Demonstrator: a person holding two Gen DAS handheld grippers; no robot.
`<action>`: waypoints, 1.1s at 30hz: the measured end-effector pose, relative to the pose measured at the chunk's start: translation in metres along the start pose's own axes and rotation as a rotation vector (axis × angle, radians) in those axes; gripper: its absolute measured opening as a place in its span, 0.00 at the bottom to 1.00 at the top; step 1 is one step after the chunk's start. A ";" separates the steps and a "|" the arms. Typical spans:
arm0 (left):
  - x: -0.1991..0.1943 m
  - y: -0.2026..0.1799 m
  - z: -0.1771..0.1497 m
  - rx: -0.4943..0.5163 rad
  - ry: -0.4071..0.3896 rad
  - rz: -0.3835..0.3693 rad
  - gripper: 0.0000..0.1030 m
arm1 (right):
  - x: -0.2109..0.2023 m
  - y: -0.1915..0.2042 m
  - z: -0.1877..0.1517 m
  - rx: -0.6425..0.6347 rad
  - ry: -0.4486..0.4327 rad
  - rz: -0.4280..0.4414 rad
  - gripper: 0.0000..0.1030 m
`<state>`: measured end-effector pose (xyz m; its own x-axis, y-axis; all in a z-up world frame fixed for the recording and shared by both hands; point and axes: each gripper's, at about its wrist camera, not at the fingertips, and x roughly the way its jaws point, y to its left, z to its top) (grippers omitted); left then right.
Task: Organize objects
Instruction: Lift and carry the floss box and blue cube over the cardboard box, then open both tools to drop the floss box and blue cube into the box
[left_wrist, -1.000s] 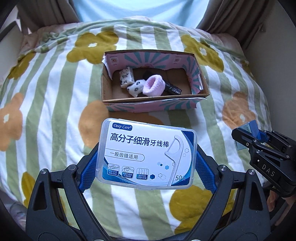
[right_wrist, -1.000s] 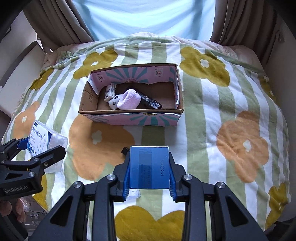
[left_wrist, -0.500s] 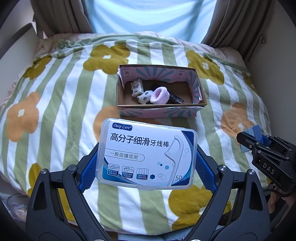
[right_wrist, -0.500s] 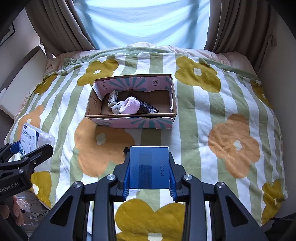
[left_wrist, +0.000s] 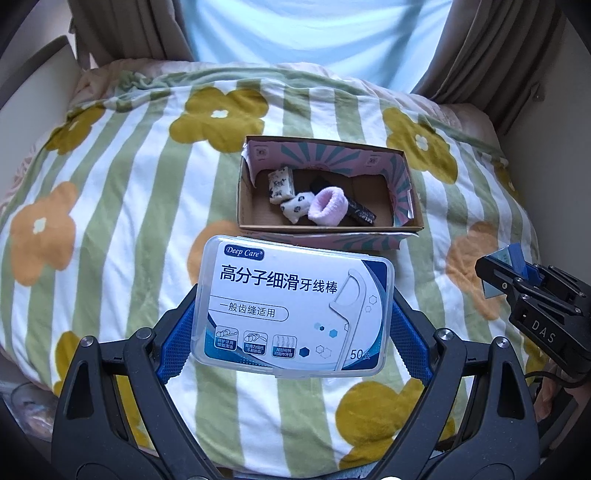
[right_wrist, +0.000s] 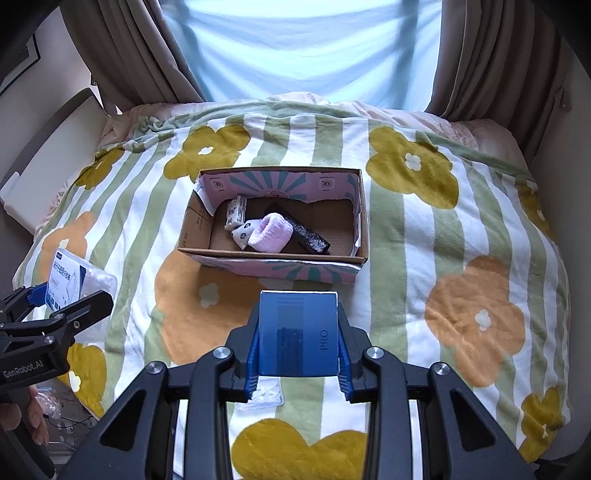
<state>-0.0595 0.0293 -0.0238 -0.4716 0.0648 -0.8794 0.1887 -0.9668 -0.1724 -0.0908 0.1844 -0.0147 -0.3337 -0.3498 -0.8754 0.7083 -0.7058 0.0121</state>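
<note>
My left gripper (left_wrist: 293, 325) is shut on a clear dental floss pick box (left_wrist: 295, 308) with a white and blue label, held above the bedspread. My right gripper (right_wrist: 298, 354) is shut on a dark blue card box (right_wrist: 298, 332). An open cardboard box (left_wrist: 402, 225) with pink and teal walls lies ahead on the bed; it holds a pink sock roll (left_wrist: 328, 206), two white patterned socks (left_wrist: 281, 183) and a black packet (left_wrist: 360, 213). From the right wrist the same cardboard box (right_wrist: 273, 260) sits beyond the blue box, and the left gripper (right_wrist: 55, 306) shows at lower left.
A bedspread (right_wrist: 424, 236) with green stripes and yellow and orange flowers covers the bed. Brown curtains (right_wrist: 122, 55) and a bright window lie behind. A small white item (right_wrist: 267, 395) lies under my right gripper. A hand (right_wrist: 22, 417) and clutter sit at lower left.
Both grippers have pulled back and up from the bed, so the cardboard box looks smaller and farther. Each keeps its hold on its box.
</note>
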 end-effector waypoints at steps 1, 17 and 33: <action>0.003 0.000 0.007 -0.004 -0.002 -0.001 0.88 | 0.003 -0.001 0.007 -0.007 -0.002 0.001 0.30; 0.129 -0.017 0.110 0.018 0.083 -0.030 0.88 | 0.130 -0.024 0.111 -0.070 0.074 0.011 0.30; 0.276 -0.017 0.132 0.066 0.233 0.017 0.88 | 0.271 -0.035 0.141 -0.067 0.220 0.015 0.30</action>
<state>-0.3070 0.0312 -0.2051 -0.2563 0.0961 -0.9618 0.1346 -0.9818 -0.1340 -0.2937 0.0271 -0.1845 -0.1841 -0.2120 -0.9598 0.7542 -0.6566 0.0004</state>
